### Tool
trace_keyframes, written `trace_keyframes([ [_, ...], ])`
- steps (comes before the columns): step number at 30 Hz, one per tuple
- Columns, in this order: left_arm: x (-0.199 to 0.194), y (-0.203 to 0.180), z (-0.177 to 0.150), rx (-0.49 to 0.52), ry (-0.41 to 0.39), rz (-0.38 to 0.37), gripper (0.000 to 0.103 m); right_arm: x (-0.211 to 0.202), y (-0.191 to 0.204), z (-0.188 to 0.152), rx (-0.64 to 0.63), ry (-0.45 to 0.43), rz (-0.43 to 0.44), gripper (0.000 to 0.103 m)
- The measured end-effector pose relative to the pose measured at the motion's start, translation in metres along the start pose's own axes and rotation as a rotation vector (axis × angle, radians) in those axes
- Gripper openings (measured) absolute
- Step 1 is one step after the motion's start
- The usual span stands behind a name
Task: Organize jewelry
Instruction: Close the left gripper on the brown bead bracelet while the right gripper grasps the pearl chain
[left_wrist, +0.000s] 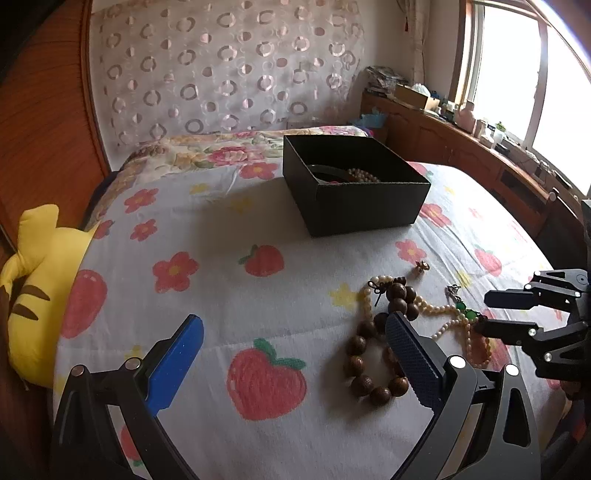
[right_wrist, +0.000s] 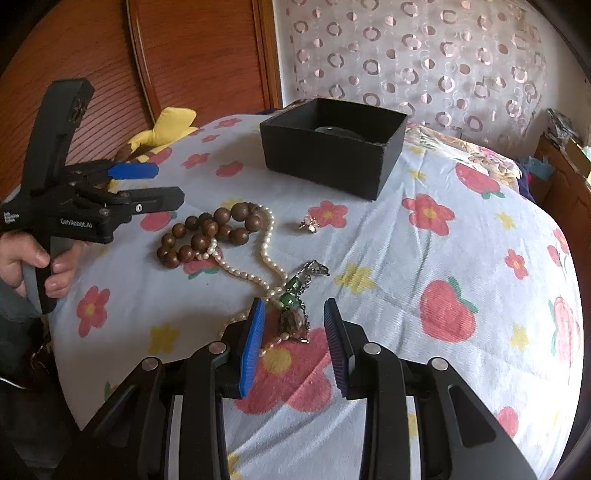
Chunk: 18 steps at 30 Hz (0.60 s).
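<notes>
A black open box (left_wrist: 354, 184) (right_wrist: 332, 147) sits on the bed and holds a dark bangle and pearls (left_wrist: 364, 174). A brown wooden bead bracelet (left_wrist: 373, 354) (right_wrist: 210, 232), a pearl necklace (left_wrist: 439, 310) (right_wrist: 240, 271), a green-stone pendant on a chain (left_wrist: 464, 312) (right_wrist: 293, 299) and a small gold earring (left_wrist: 421, 266) (right_wrist: 308, 224) lie on the sheet. My left gripper (left_wrist: 295, 328) (right_wrist: 170, 184) is open and empty, above the sheet left of the bracelet. My right gripper (right_wrist: 293, 310) (left_wrist: 484, 312) is open, its jaws on either side of the green pendant.
The bed has a white sheet (left_wrist: 258, 295) with strawberries and flowers. A yellow plush toy (left_wrist: 37, 295) lies at its left edge. A wooden headboard (right_wrist: 166, 55) and a patterned curtain (left_wrist: 229, 66) stand behind. A wooden cabinet (left_wrist: 480, 155) with clutter runs under the window.
</notes>
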<state>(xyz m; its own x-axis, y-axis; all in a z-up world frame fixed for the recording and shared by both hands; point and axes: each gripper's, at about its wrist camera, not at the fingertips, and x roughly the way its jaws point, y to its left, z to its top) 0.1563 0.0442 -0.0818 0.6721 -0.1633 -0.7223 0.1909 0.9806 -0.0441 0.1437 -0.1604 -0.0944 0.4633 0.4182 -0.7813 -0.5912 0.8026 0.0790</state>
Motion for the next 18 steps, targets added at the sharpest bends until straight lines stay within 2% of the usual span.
trace_keyframes([
  [4, 0.000, 0.000, 0.000, 0.000, 0.000, -0.001, 0.095, 0.003, 0.005, -0.002, -0.031, 0.024, -0.006, 0.035],
  [7, 0.000, -0.001, -0.001, 0.005, 0.002, -0.006, 0.095, 0.001, 0.008, -0.007, -0.057, 0.029, -0.025, 0.017],
  [9, 0.002, -0.002, -0.002, 0.008, 0.005, -0.005, 0.095, -0.002, 0.005, -0.009, -0.055, 0.024, -0.019, 0.013],
  [10, 0.003, -0.002, -0.002, 0.008, 0.008, -0.007, 0.095, -0.005, 0.003, -0.009, -0.050, 0.017, -0.022, 0.007],
  [18, 0.004, -0.006, -0.004, 0.011, 0.013, -0.007, 0.095, -0.033, -0.009, -0.001, -0.028, -0.070, -0.038, 0.007],
])
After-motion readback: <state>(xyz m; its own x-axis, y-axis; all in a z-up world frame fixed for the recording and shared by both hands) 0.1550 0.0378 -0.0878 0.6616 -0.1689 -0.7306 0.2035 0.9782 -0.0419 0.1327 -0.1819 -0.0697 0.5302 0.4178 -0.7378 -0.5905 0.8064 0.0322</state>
